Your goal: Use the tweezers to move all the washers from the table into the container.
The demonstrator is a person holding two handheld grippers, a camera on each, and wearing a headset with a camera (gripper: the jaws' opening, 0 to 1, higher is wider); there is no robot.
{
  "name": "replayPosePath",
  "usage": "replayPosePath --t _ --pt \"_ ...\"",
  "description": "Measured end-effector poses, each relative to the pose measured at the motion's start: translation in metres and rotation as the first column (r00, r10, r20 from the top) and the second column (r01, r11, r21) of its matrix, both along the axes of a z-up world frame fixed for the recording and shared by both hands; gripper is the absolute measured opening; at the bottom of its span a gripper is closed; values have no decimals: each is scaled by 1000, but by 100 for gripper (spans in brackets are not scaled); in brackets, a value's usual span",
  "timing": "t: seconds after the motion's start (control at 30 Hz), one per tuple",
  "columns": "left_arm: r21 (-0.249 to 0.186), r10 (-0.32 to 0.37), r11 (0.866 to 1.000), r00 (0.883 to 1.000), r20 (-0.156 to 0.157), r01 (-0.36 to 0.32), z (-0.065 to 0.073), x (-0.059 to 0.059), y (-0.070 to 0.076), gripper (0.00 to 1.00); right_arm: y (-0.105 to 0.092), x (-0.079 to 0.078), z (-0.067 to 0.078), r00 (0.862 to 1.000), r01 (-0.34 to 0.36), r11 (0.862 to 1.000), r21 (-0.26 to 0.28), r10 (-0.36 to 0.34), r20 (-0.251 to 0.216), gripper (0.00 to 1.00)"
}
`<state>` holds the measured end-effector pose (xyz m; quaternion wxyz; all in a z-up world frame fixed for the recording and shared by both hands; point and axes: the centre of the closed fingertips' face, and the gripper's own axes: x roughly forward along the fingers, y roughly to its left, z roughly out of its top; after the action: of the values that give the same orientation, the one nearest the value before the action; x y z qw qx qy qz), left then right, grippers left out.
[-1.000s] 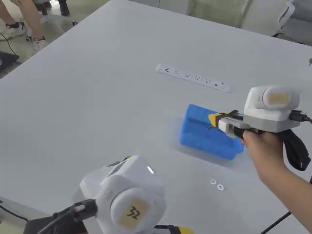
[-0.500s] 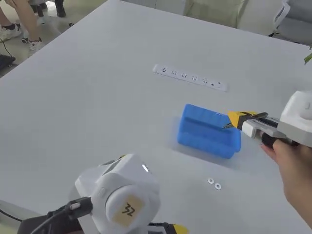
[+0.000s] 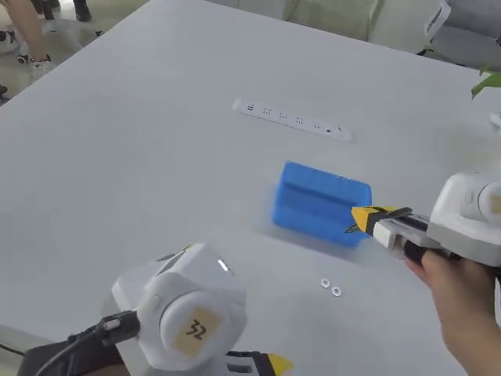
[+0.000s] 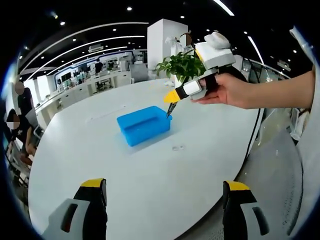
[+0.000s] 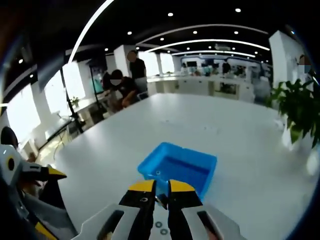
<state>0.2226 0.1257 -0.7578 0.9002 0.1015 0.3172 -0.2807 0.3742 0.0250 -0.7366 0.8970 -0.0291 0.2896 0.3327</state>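
White tabletop (image 3: 141, 172) carries two washers (image 3: 330, 287) lying side by side near the blue container (image 3: 321, 204). Tweezers (image 4: 170, 108), tips at the container's edge, sit pinched between the right gripper's (image 5: 161, 188) narrow jaws. Left gripper (image 4: 163, 185) stands wide and empty, well apart.

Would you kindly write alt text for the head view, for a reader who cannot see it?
A hand-held right tool, shut on tweezers, points at a blue container on a white table; two washers lie nearby.
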Motion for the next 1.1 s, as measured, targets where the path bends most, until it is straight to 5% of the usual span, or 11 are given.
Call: replayPosePath --t 0.53,1.1 --pt "11 -14 1000 1000 -6 14 -1 -3 -1 99 2 -19 -65 990 -51 994 -96 38 -135 5" --pt "40 -31 999 999 -13 32 -6 -4 -3 99 -8 -13 -89 982 -75 987 -140 49 -180 5"
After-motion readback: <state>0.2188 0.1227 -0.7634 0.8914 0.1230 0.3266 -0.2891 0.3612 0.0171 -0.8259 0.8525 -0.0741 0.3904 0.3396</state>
